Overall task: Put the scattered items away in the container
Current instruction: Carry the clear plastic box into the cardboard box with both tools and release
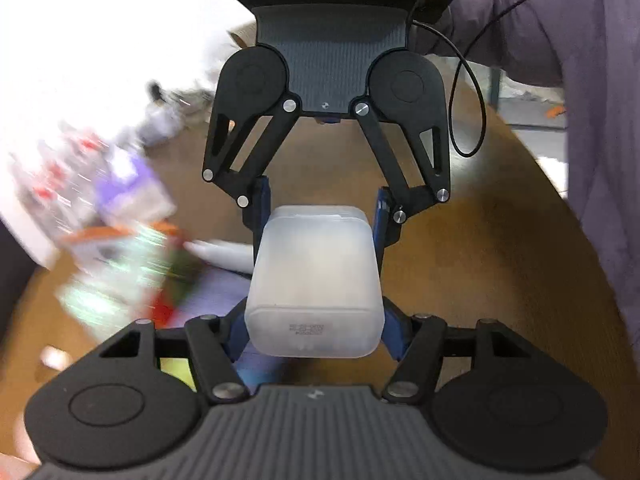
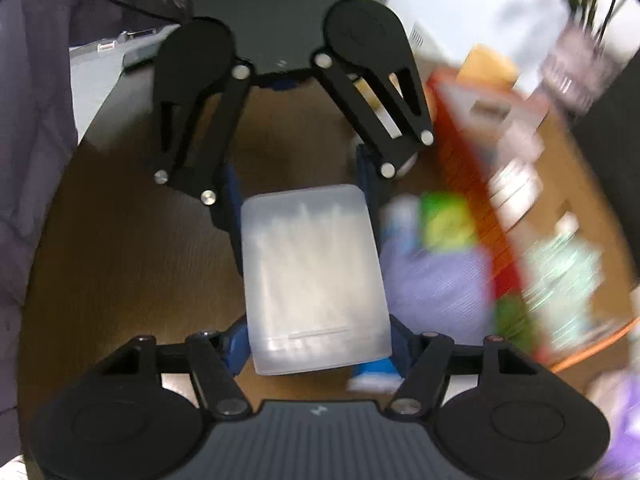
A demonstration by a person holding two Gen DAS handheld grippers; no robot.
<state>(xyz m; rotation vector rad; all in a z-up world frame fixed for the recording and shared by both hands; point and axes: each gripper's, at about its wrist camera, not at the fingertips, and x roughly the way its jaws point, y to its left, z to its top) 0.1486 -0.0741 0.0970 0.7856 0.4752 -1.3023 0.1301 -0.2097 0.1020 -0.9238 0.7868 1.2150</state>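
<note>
Both hand-held grippers half-open | left (image 1: 316, 328) and right (image 2: 320, 344) clamp frosted box (image 1: 314, 280)

Both grippers are matte black: the left gripper (image 1: 316, 320) and the right gripper (image 1: 322, 216) each have a grey ribbed base plate, two rounded teardrop side housings, slotted black linkage bars joined by round silver screws, and dark blue fingers (image 1: 390, 326). A small pale mark sits at the centre of each base plate. A thin black cable (image 1: 476, 92) loops off the right gripper. The person wears a greyish-purple sleeve (image 1: 580, 40).
</note>
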